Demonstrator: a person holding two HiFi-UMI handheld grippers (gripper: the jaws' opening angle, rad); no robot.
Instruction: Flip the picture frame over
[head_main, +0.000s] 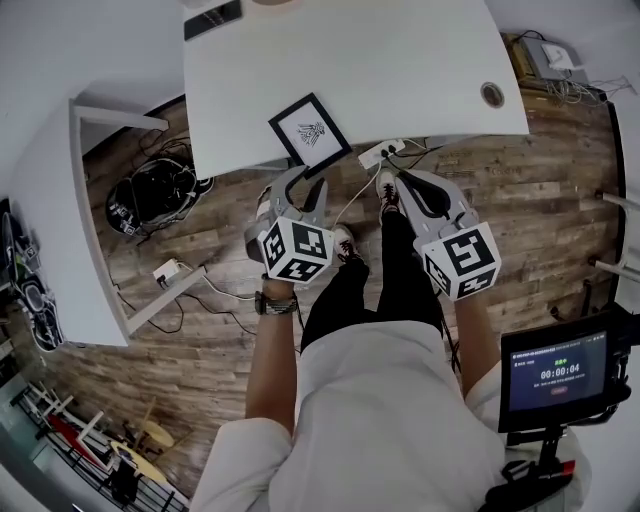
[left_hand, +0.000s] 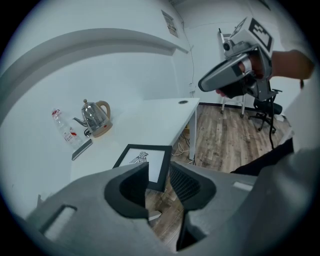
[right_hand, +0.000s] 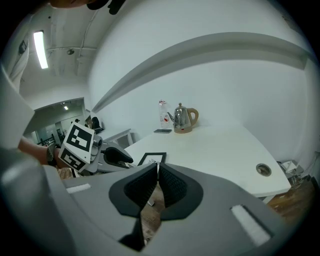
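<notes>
Reaching in is the step in hand, I judge: left of centre the left gripper (head_main: 303, 188), jaws apart and empty, hangs just short of the picture frame (head_main: 310, 132) lying face up at the table's (head_main: 400, 60) near edge, upper middle, while right of centre the right gripper (head_main: 412, 190) is closed on nothing, so next the open jaws must take the frame's edge.

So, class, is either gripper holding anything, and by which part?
Nothing is held: left gripper open, right gripper shut and empty, picture frame untouched.
</notes>
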